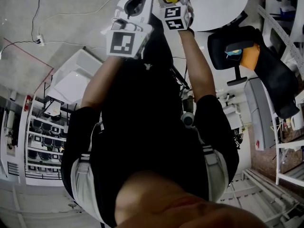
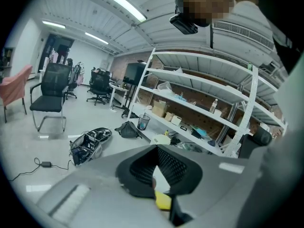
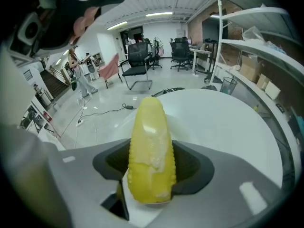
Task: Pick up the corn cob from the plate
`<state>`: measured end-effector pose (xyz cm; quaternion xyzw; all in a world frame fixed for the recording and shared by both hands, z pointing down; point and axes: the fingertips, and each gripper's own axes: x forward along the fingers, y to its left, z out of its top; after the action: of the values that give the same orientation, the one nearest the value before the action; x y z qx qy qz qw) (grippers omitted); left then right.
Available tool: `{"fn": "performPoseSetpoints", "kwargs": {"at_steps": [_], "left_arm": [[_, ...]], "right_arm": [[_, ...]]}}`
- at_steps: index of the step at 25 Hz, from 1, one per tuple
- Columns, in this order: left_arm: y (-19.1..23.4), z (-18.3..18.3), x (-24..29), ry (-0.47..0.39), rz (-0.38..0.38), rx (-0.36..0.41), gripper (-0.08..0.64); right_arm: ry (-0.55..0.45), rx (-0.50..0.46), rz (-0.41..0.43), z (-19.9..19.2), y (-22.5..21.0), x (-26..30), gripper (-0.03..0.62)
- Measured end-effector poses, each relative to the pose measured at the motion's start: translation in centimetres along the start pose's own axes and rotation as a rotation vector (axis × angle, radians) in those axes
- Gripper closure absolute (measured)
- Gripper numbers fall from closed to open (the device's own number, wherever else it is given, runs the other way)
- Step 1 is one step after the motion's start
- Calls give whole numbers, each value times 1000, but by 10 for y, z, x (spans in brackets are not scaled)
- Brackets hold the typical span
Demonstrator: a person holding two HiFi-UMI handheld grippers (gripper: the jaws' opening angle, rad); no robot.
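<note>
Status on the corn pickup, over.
Left gripper open, empty. Right gripper shut on corn, lengthwise along jaws. Lifted or not, unclear. Nothing blocking.

yellow corn cob [image 3: 149, 146] snug between the right gripper [image 3: 151, 167] dark pads, both sides touching, round white table [image 3: 228, 122] underneath, black office chair [image 3: 137, 63] way back

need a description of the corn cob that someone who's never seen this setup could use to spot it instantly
Start at the round white table, with the right gripper held over it. The corn cob stands between that gripper's two dark pads, gripped on both sides. It is the only bright yellow, knobbly thing there, and it tapers to a rounded tip.
</note>
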<state>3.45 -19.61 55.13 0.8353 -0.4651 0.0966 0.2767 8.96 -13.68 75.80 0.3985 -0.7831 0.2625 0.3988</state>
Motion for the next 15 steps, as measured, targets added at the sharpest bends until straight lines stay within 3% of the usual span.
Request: {"fn": "performPoseSetpoints", "kwargs": {"at_steps": [10,15], "left_arm": [[-3,5,-11,-23,0,3,554],[-4,7,-19,-33,1,10,554]], "right_arm": [[-35,190,11,-6,-4,-12,334],[-76,236,11,1,-5,-23,334]]}}
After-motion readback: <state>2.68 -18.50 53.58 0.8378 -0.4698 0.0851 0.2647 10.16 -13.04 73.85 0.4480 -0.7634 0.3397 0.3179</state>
